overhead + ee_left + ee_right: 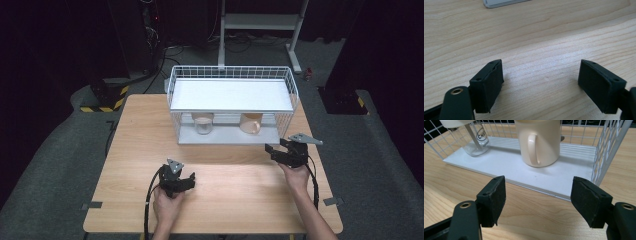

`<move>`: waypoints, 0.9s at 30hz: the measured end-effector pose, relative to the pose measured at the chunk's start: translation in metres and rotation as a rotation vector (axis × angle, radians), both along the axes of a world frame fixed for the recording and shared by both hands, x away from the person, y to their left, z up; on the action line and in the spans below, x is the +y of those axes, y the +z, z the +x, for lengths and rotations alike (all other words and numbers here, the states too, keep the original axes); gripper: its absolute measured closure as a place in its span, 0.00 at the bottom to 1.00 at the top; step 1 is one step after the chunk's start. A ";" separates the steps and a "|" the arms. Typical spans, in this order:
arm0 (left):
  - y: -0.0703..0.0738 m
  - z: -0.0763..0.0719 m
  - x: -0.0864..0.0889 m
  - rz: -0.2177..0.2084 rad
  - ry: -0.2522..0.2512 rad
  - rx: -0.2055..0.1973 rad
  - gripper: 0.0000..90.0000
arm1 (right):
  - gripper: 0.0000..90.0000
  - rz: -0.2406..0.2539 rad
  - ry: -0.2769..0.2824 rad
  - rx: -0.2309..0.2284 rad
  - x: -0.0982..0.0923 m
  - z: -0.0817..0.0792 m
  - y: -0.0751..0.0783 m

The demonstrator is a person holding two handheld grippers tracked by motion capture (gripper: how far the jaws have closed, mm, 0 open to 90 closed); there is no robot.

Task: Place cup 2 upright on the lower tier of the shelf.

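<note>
We see the right hand-held gripper (537, 202) with its jaws spread wide and empty, low over the tabletop (225, 200) near its right edge. Just past its jaws stands a cream mug (539, 141), upright, handle facing us, on the white floor of the wire rack (610, 147). A clear glass (477, 141) with dark lettering stands well apart from the mug. The left hand-held gripper (540, 83) is likewise spread and empty, over bare wood near the front edge.
</note>
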State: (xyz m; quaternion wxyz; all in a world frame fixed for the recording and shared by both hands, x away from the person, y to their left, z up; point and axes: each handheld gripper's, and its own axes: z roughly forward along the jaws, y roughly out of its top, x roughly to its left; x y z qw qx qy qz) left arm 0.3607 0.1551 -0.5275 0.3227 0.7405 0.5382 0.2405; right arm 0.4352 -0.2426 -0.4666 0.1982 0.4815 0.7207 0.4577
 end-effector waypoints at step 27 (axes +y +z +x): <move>0.000 0.000 0.000 0.000 0.000 0.000 0.23 | 0.33 0.025 0.025 -0.028 -0.013 -0.031 0.006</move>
